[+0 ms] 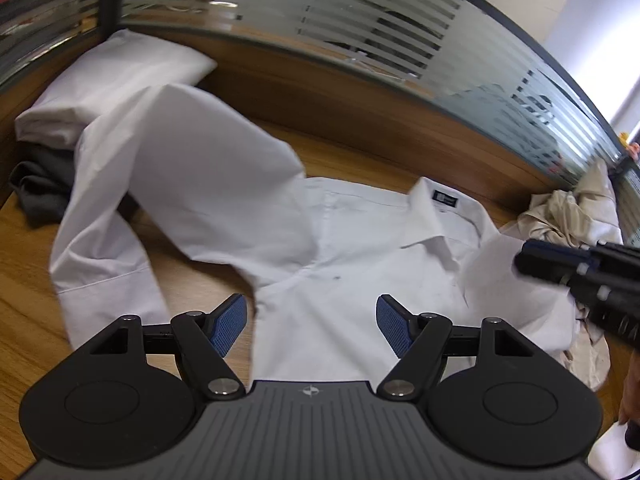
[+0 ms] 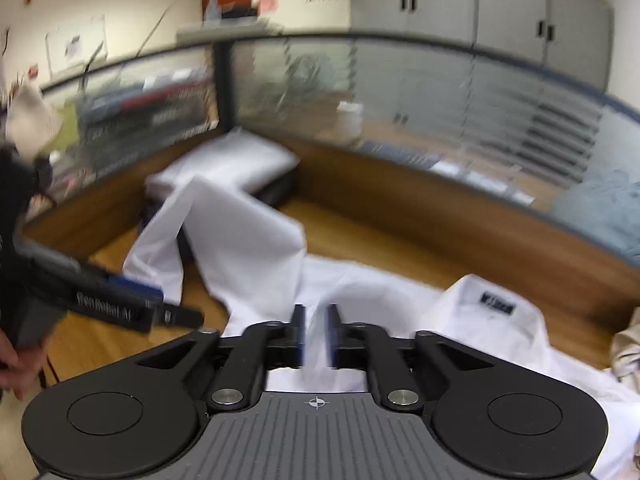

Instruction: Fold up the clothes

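- Your left tool (image 1: 312, 326) stood spread wide, blue pads (image 1: 230, 326) well apart, nothing between them; it hung over the lower front of the white shirt (image 1: 360, 248).
- Your right tool (image 2: 316, 336) had its jaws a narrow gap apart. White cloth showed through the gap, but motion blur left it unclear whether the pads pressed on it; grip undetermined.
- In the left wrist view your right tool (image 1: 580, 272) entered from the right edge, just beside a raised fold of the shirt near the collar (image 1: 436, 216).
- In the right wrist view your left tool (image 2: 120, 300) reached in from the left, with your hand (image 2: 16, 364) at its grip.
- The shirt lay front-up on the wooden worktop (image 1: 24, 320), collar and dark label (image 1: 445, 199) toward the partition; one sleeve (image 1: 180, 184) stood lifted off the worktop, billowed toward the far left.
- Behind the sleeve sat a folded white stack (image 1: 116, 76) over dark clothing (image 1: 40, 192), in the worktop's corner.
- A crumpled beige garment (image 1: 568, 212) lay at the right, beside the shirt.
- A frosted striped glass partition (image 1: 360, 20) bounded the worktop.
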Motion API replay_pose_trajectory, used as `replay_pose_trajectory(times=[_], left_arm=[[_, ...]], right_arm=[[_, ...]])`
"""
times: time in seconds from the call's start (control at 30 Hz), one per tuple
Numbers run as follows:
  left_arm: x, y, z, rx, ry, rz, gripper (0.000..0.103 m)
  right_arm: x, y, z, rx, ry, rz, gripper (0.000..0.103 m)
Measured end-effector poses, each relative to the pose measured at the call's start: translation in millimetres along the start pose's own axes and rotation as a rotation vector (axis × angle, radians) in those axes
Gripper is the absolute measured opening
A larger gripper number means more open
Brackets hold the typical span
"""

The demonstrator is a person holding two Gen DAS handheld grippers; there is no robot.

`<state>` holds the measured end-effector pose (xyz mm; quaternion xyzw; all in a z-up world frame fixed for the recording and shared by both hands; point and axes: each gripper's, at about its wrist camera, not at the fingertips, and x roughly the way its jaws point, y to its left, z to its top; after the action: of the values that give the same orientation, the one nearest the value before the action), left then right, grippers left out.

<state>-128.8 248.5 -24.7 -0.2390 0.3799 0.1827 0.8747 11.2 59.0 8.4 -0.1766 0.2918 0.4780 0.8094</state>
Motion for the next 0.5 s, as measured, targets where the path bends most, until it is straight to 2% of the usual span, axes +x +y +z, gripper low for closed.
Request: replay_pose_trajectory(times=[0.07, 0.13, 0.2, 0.37, 0.5], left_arm=[[3.8, 3.1, -0.8, -0.009, 0.004, -0.018, 0.079], [10.0, 3.0, -1.8, -0.009, 0.013, -0.046, 0.079], [17.5, 0.2, -3.2, -0.004, 0.028, -0.083, 0.080], [45.9, -13.5, -10.8, 0.007, 0.093, -0.169, 0.083], [78.9, -26.3, -17.2, 0.008, 0.158, -0.199, 0.084]], right_arm=[[-3.2, 4.4, -2.7, -0.011, -0.007, 0.004, 0.045], [-15.3, 2.5, -5.6, -0.001, -0.023, 0.015, 0.048], [-26.6, -2.5, -9.7, 0.013, -0.023, 0.015, 0.062], [-43.9, -20.6, -31.2, 0.062, 0.024, -0.038, 0.068], [-52.7, -40.2, -56.8, 0.163, 0.080, -0.074, 0.073]])
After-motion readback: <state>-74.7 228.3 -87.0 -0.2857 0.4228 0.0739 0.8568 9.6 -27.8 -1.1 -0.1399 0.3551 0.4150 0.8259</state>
